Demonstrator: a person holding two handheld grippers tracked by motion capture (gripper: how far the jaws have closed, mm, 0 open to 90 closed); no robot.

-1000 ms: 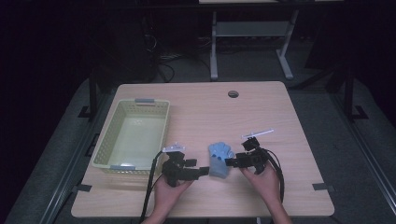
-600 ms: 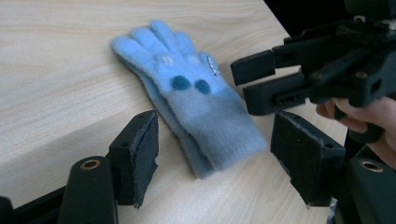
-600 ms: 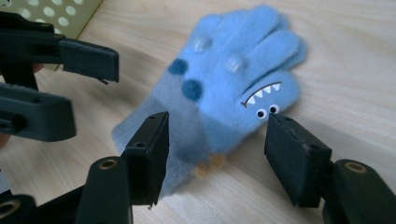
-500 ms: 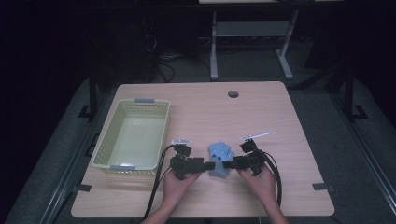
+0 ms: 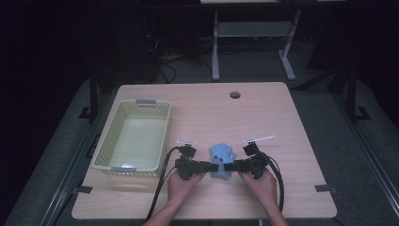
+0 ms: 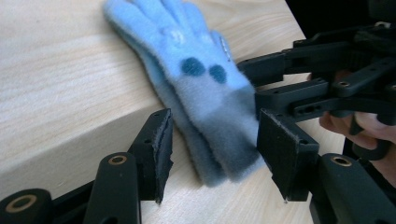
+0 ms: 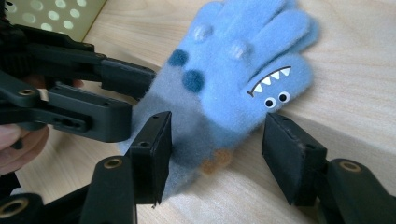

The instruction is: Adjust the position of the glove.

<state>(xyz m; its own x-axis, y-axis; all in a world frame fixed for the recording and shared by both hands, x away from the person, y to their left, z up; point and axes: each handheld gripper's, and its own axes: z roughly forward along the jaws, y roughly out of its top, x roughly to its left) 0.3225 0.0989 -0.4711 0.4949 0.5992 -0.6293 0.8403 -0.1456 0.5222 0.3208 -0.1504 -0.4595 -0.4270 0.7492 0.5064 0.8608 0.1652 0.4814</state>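
The glove (image 6: 205, 98), fuzzy blue with dark dots and a toothy face, lies on the table (image 5: 282, 117); its cuff sits between the half-open, closing left gripper (image 6: 212, 154) and the unclamped right gripper (image 7: 215, 149).

A fuzzy light-blue knitted glove (image 7: 233, 88) lies flat on the table — dark blue spots, a toothy monster face — its cuff between the left gripper (image 6: 212, 156) and the right gripper (image 7: 215, 154), fingers pointing away from both.
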